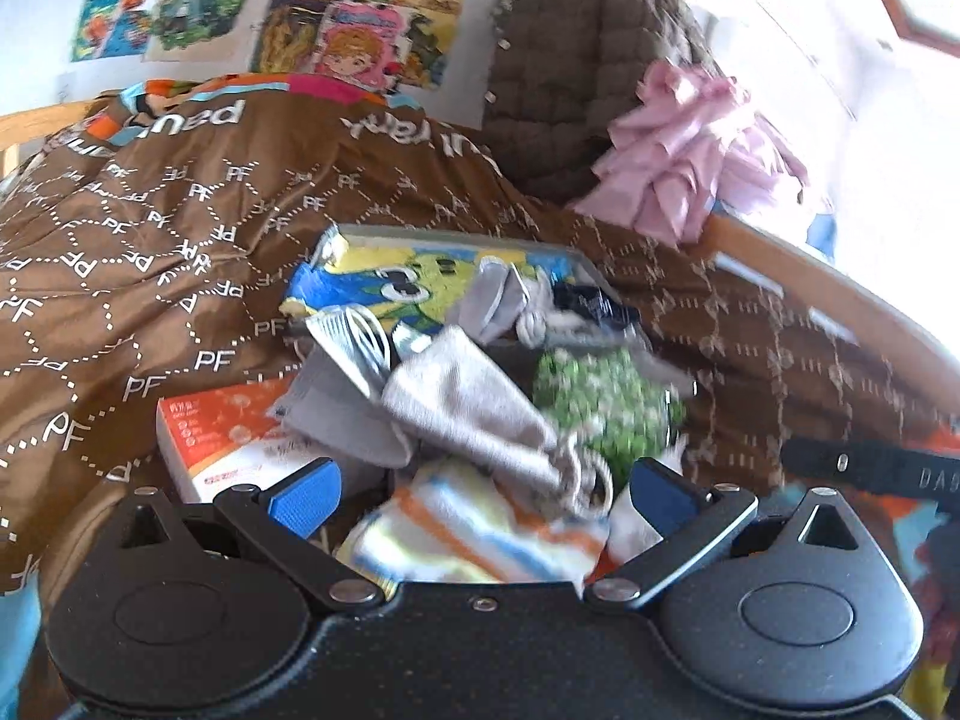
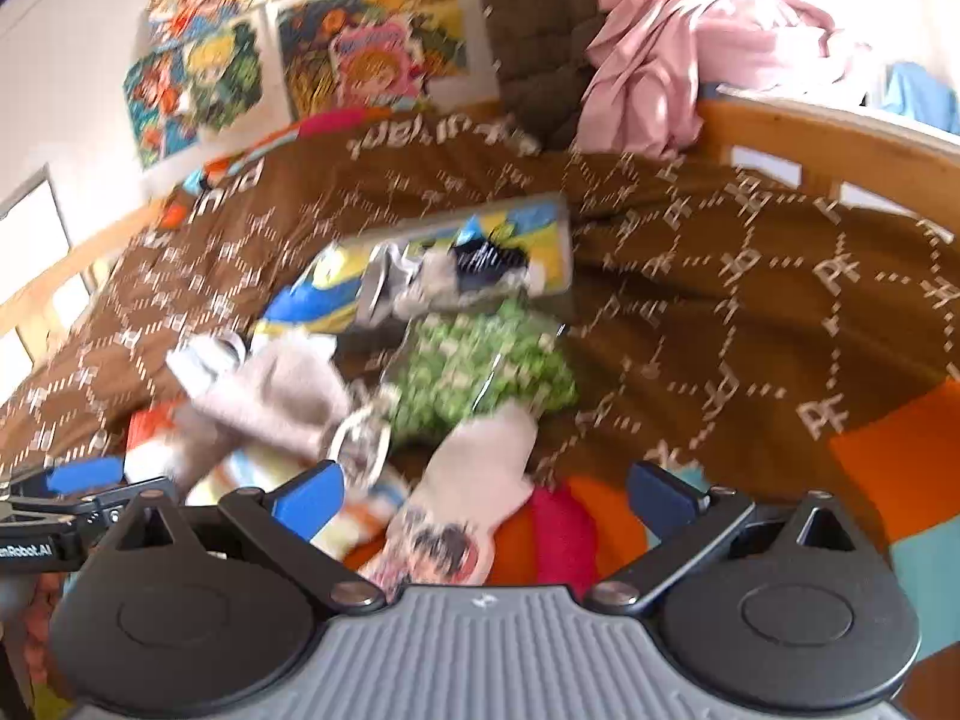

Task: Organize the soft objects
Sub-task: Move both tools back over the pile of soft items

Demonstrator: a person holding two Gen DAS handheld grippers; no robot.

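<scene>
**Both tools open over a sock pile on the bed; sorting not yet begun**

Step in hand: approach and selection. The left tool (image 1: 483, 495) stands with its jaws spread wide, nothing between them, directly above a striped sock (image 1: 474, 531). A grey sock (image 1: 474, 405) lies across the striped one, touching it. The right tool (image 2: 483, 495) is likewise spread and empty, poised above a pale sock with a dark printed patch (image 2: 468, 492).

Location of the soft items: heaped together near the middle of the bed, on the brown quilt (image 1: 150, 228). A green patterned bundle (image 1: 606, 402) sits just beyond the grey sock.

Judgement on the next move: each tool must descend onto a single sock and close on one layer only. The overlap of grey on striped makes lifting two at once likely.

Obstructions: a metal ring (image 1: 591, 477) lies tangled at the grey sock's end, near the left tool's right finger. A red-and-white box (image 1: 234, 438) sits beside its left finger. A cartoon-printed box (image 1: 432, 282) stands behind the pile. The right wrist view is blurred; finer detail there cannot be told.
</scene>
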